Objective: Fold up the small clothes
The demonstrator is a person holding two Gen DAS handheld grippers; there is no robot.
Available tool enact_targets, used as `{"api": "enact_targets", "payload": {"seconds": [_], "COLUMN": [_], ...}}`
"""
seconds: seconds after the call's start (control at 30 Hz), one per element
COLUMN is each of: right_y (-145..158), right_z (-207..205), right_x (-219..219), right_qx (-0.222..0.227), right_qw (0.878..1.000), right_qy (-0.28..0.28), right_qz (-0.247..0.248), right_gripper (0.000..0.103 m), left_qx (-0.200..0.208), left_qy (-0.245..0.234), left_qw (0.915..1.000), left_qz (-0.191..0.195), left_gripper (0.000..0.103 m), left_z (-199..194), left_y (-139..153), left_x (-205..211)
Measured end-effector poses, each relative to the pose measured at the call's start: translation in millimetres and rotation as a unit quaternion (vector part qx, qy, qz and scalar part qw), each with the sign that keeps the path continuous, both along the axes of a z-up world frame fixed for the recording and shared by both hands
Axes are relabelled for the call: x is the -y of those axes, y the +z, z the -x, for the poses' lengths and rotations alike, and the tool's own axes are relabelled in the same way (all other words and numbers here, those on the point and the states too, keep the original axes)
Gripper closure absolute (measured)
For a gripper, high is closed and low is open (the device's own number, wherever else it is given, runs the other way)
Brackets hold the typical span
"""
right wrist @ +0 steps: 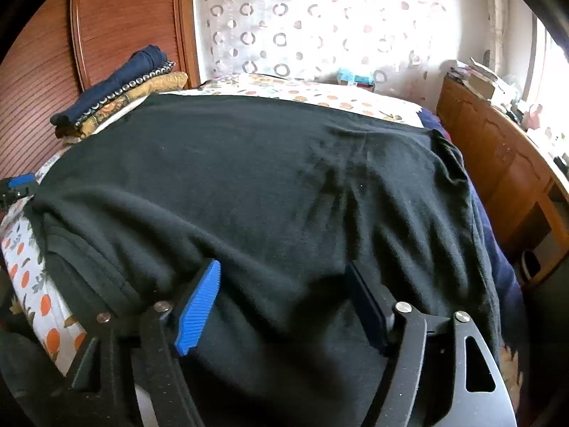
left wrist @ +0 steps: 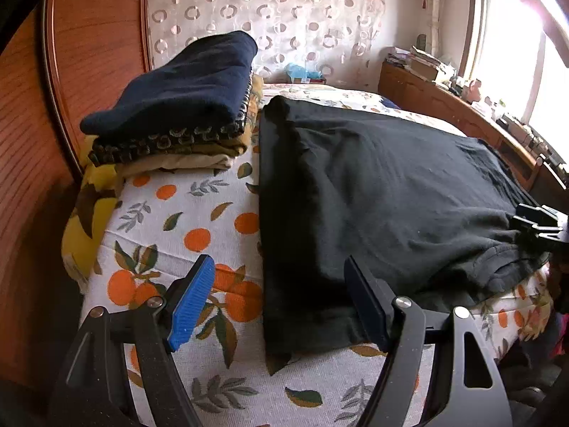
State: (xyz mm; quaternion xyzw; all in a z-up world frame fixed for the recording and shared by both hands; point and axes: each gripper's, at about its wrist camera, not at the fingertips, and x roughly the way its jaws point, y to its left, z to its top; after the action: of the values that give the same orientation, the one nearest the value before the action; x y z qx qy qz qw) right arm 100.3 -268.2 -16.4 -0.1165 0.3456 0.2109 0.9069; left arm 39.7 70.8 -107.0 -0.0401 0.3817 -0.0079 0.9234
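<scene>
Left wrist view: left gripper (left wrist: 281,299) released, straddling black garment (left wrist: 384,192) edge. Right gripper (right wrist: 284,300) released above cloth. Risk: shallow pinch grabs one layer, fold skews; near hem could slide off bed (left wrist: 185,213).

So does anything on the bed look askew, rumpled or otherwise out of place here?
Nothing alarming. The black garment lies spread on the bed but not smooth: creases run down its middle, and its near edge bunches in layers. The folded stack by the wooden panel looks tidy. Both claws are open and hold nothing.
</scene>
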Motion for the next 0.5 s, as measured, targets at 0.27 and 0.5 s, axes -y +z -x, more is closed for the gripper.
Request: {"api": "enact_targets", "payload": {"seconds": [0.27,0.5], "right_y": [-0.4,-0.5], "right_z": [2.7,3.8], "right_x": [-9.8,-8.3], "right_qx": [-0.003,-0.003], "right_qw": [1.0,1.0], "right_qy": [0.0,0.0], "right_qz": [0.001,0.001], "right_gripper": [0.021,0.021], "left_qx": [-0.008,-0.018], "left_qy": [-0.007,-0.012], "left_qw": [0.9996,0.9997], "left_qz": [0.028,0.014], "left_gripper": [0.044,0.054], "left_z": [-8.6,-16.1], "left_y": [-3.9,-8.1], "left_x": [-3.5,0.9]}}
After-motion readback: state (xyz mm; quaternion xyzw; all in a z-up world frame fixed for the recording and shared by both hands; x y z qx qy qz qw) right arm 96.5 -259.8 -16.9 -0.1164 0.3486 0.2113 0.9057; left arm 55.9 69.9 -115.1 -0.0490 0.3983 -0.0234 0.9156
